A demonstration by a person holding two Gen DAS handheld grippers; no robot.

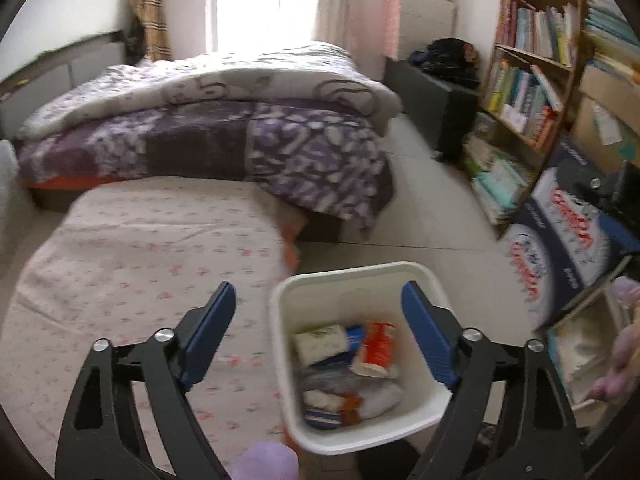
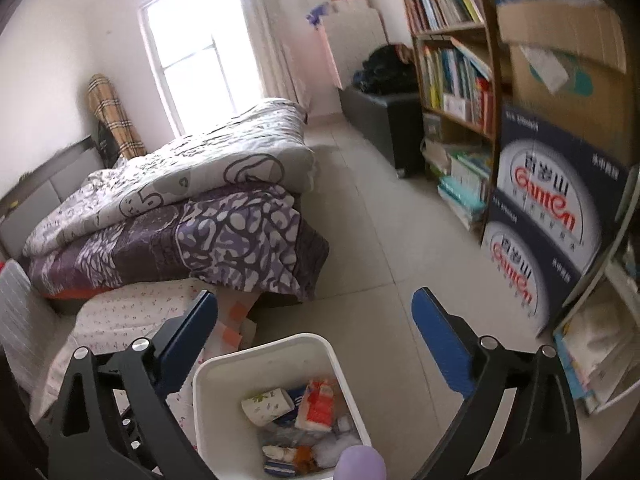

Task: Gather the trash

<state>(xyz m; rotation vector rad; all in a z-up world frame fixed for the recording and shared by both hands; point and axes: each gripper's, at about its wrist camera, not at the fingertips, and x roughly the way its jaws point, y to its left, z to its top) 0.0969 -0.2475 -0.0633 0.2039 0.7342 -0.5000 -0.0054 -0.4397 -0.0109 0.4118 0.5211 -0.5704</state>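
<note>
A white plastic bin (image 1: 280,320) stands on the tiled floor beside a low mattress. It holds several pieces of trash, among them a white and green wrapper (image 1: 320,342) and a red and white packet (image 1: 376,350). My left gripper (image 1: 319,292) hangs open above the bin's left half, with nothing between its blue pads. In the right wrist view the same bin (image 2: 224,368) lies low in the middle, with the wrapper (image 2: 266,404) and the red packet (image 2: 318,404) inside. My right gripper (image 2: 315,298) is open over it, jaws wide apart and empty.
A floral-sheeted mattress (image 1: 140,280) lies left of the bin, with a bed and purple quilt (image 1: 240,140) behind. Blue printed boxes (image 2: 552,216), a bookshelf (image 2: 452,80) and a black ottoman (image 2: 380,120) line the right wall. A purple-gloved fingertip (image 2: 360,464) shows at the bottom edge.
</note>
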